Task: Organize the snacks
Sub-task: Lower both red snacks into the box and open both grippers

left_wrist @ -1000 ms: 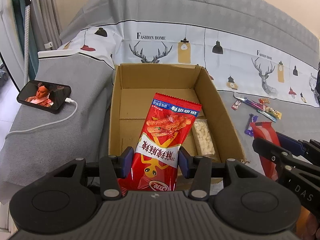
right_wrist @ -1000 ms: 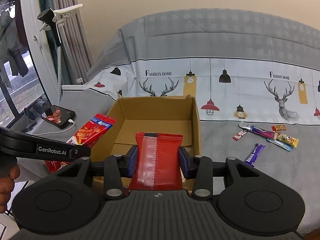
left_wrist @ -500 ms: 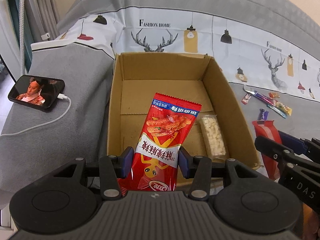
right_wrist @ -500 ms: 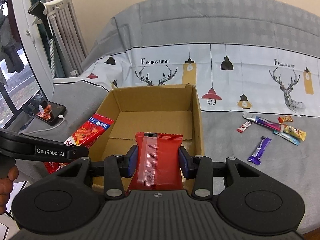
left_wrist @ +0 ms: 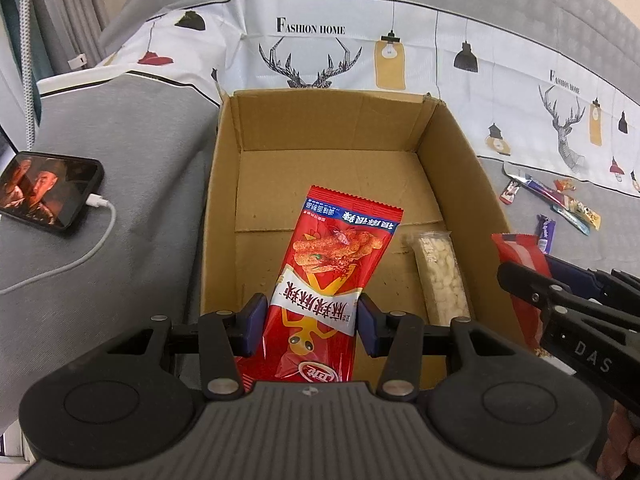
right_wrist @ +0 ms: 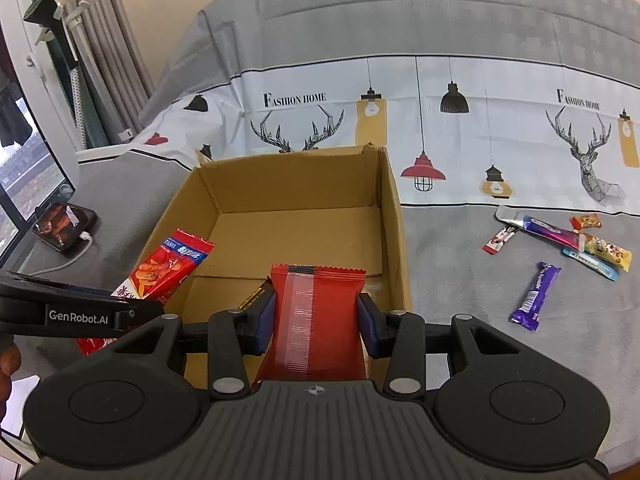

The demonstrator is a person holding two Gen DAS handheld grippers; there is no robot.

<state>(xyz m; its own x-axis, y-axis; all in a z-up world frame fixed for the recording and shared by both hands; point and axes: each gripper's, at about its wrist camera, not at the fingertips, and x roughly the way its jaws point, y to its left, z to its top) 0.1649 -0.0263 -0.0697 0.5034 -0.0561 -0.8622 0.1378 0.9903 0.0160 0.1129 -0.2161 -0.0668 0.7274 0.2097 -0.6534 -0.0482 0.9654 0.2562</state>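
Left tool (left_wrist: 311, 322) clenched on a glossy red spicy-strip packet (left_wrist: 320, 276), crimped top edge, held lengthwise over the near left part of the open corrugated cardboard box (left_wrist: 460, 152). Right tool (right_wrist: 316, 318) clenched on a plain red foil pouch (right_wrist: 316, 320) with a translucent centre strip, above the box's near right corner. A clear rectangular pack of pale puffed pieces (left_wrist: 438, 276) lies flat on the box floor against the right wall. Box sits on grey textured fabric. Loose bar wrappers, one purple bar (right_wrist: 534, 296), lie right of the box. Phone (left_wrist: 44, 192) with white cable lies left.
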